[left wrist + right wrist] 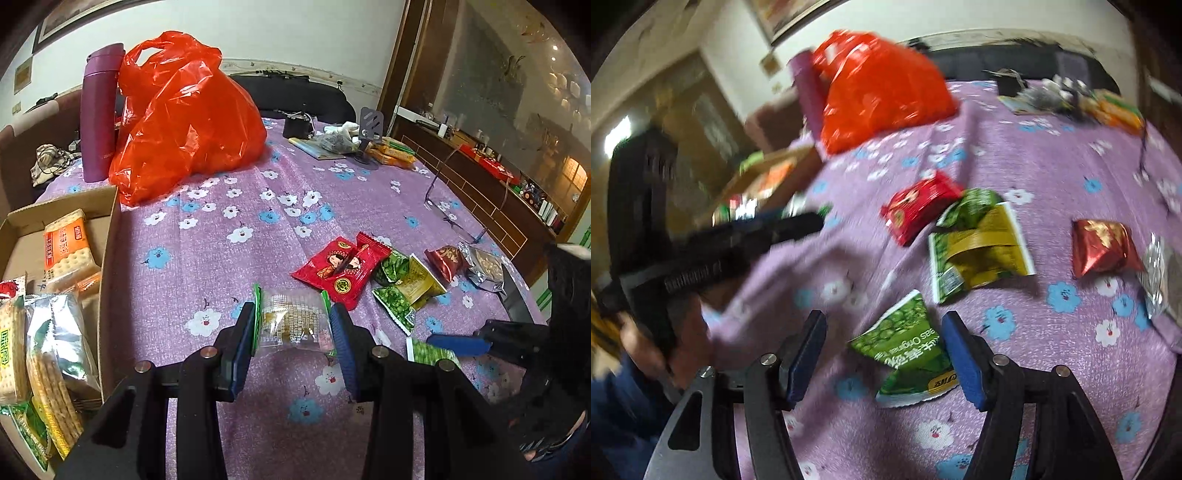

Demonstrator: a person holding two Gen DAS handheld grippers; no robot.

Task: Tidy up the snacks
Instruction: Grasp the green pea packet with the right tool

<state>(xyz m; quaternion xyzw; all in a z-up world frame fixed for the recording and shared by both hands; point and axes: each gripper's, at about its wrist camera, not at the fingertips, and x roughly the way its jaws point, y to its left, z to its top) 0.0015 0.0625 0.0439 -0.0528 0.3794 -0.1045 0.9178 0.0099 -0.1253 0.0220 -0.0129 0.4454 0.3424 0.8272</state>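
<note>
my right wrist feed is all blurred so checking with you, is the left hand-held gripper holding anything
Observer: Yes. The left wrist view shows the left hand-held gripper shut on a clear snack packet with pale crisp squares inside.
Operator: ok and where would that get dropped, i only see a smear over there
Observer: An open cardboard box sits just left of that gripper, and it already holds an orange cracker pack and several other wrapped biscuit packs.
</note>
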